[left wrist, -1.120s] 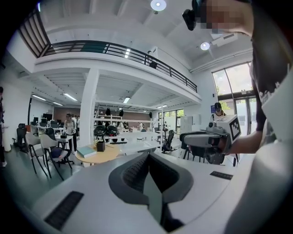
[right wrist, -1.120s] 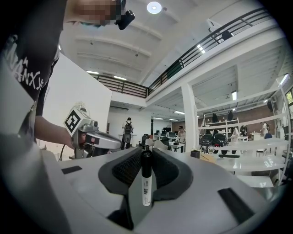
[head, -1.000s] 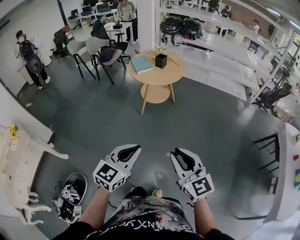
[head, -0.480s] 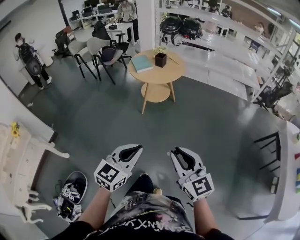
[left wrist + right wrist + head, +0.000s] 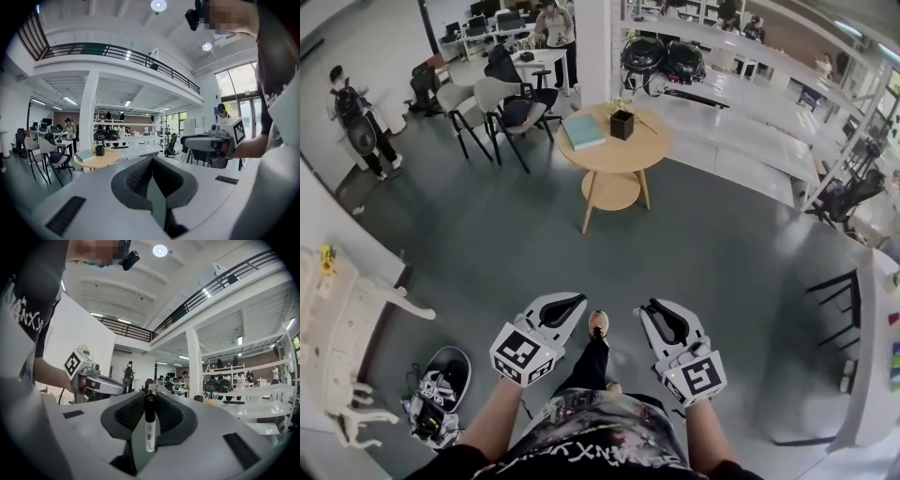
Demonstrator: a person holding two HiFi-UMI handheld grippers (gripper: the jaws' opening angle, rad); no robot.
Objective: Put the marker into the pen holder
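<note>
A white marker with a black cap stands upright between the pads of my right gripper, which is shut on it. In the head view the right gripper and left gripper are held side by side low in the frame, and the marker cannot be made out there. My left gripper has its jaws together with nothing between them. The black pen holder stands on a round wooden table far ahead across the floor. It also shows small in the left gripper view as the pen holder.
A teal book lies on the table beside the holder. Chairs stand left of the table and long white benches run to its right. A white cabinet and a bag are at my left. People stand at the back.
The person has stepped forward: a shoe now shows on the floor between the two grippers. Both grippers stay as they were, and the marker is still held.
</note>
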